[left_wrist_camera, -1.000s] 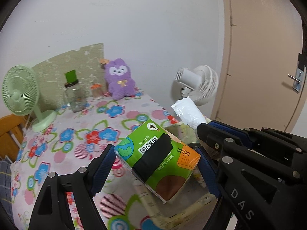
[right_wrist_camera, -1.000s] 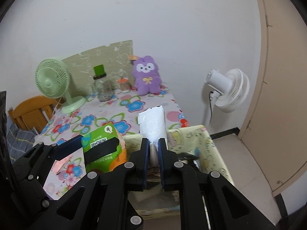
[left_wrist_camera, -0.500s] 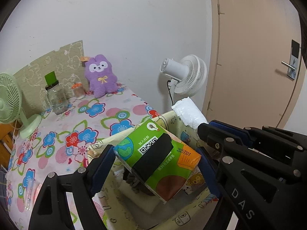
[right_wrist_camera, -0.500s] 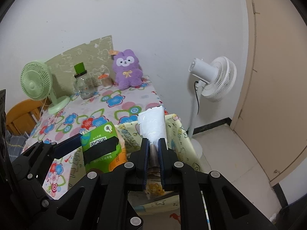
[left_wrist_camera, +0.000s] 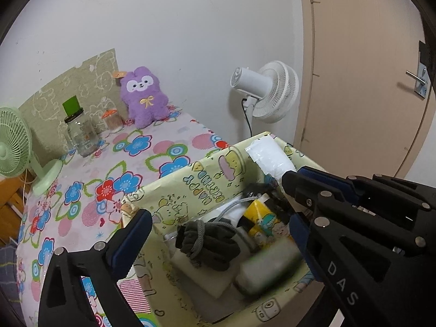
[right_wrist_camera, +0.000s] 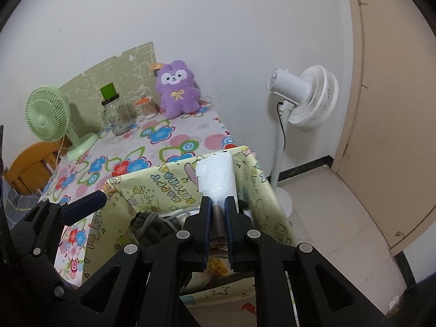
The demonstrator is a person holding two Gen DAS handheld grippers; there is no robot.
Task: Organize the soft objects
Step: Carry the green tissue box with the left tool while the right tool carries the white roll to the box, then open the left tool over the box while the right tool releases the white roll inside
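Right gripper (right_wrist_camera: pixel 218 209) pinching white roll (right_wrist_camera: pixel 216 175), long axis pointing ahead, over bin (right_wrist_camera: pixel 152 188); left gripper (left_wrist_camera: pixel 218 223) just spread, empty.

White wrapped roll (right_wrist_camera: pixel 216 178) tilted above yellow cartoon-print fabric bin (left_wrist_camera: pixel 207 175), dark grey knit gloves (left_wrist_camera: pixel 208 245), blurred green tissue pack (left_wrist_camera: pixel 268 271) lay inside.

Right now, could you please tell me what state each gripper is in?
Left gripper: open and empty; its jaws have just opened above the storage box.
Right gripper: shut on the white packet.
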